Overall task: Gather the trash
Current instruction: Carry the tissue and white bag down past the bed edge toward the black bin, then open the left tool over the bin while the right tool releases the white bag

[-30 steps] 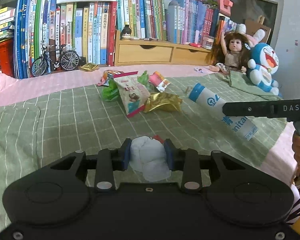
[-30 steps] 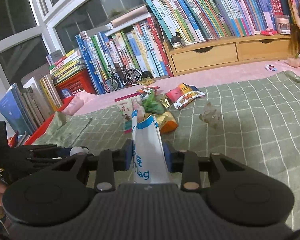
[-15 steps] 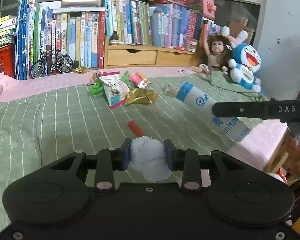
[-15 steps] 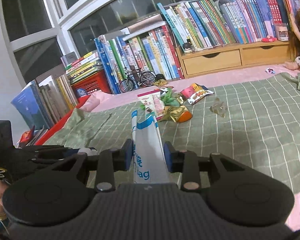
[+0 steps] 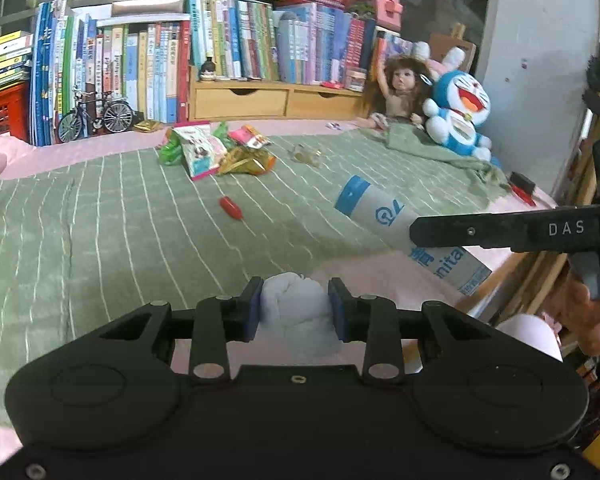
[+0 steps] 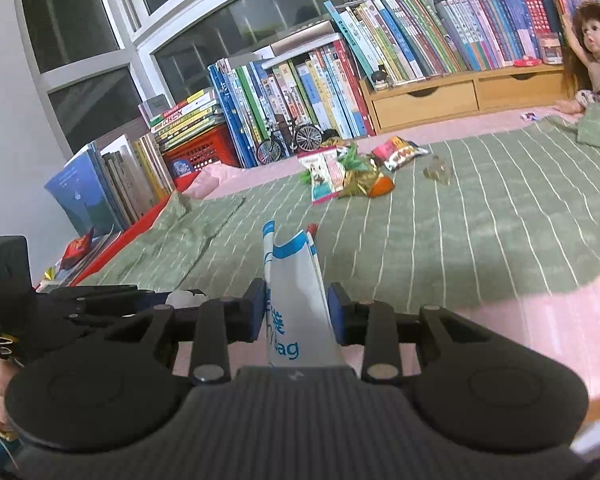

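My left gripper (image 5: 295, 307) is shut on a crumpled white tissue (image 5: 296, 312), held over the near edge of the bed. My right gripper (image 6: 296, 307) is shut on a white and blue paper bag (image 6: 296, 280), which also shows as the paper bag (image 5: 384, 216) at the right of the left wrist view, pinched under the right gripper's black finger. A pile of snack wrappers (image 5: 216, 152) lies far back on the green striped blanket (image 5: 120, 220), seen too as the snack wrappers (image 6: 344, 172). A small red wrapper (image 5: 230, 207) lies alone mid-blanket. A crumpled clear wrapper (image 5: 306, 155) sits further right.
Rows of books (image 5: 220, 48), a wooden drawer unit (image 5: 272, 98) and a model bicycle (image 5: 94, 114) line the far side. A doll (image 5: 400, 92) and a blue plush toy (image 5: 458, 116) sit at the back right. A person's hand (image 5: 588, 316) grips the right tool. More books (image 6: 112, 184) stack at left.
Both grippers have pulled back from the wrapper pile toward the near edge of the bed, each keeping its load. The small red wrapper has come into view on the blanket.
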Available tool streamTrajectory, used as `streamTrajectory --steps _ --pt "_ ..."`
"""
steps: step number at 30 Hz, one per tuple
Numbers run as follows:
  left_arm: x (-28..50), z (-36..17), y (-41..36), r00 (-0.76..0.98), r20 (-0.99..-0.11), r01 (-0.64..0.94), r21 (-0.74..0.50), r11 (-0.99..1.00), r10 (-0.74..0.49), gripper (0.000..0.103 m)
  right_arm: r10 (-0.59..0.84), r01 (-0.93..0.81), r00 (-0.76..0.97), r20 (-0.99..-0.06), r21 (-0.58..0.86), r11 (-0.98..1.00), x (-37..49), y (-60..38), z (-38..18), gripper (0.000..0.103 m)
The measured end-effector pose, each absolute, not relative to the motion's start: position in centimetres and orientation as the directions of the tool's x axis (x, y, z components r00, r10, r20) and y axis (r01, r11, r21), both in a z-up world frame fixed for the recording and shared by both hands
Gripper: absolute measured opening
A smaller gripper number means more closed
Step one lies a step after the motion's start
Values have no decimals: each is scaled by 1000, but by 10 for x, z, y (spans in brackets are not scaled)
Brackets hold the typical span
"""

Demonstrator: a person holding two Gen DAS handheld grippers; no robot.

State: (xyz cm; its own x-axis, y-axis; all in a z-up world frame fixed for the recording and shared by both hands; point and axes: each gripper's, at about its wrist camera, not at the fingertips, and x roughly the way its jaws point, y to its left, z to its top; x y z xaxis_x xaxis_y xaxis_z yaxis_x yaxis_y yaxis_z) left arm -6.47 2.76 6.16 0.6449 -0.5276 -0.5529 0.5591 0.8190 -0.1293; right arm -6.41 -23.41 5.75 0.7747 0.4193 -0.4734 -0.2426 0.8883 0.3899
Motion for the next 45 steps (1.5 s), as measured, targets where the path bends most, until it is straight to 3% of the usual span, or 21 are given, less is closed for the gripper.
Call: streamTrajectory --steps 21,45 --pt "-138 28 33 555 -614 599 -173 782 -562 33 451 -275 720 -527 381 883 -141 -214 33 39" --pt "-141 -56 30 414 -740 548 -262 794 -530 33 442 -200 610 -658 412 889 -165 -200 -24 39"
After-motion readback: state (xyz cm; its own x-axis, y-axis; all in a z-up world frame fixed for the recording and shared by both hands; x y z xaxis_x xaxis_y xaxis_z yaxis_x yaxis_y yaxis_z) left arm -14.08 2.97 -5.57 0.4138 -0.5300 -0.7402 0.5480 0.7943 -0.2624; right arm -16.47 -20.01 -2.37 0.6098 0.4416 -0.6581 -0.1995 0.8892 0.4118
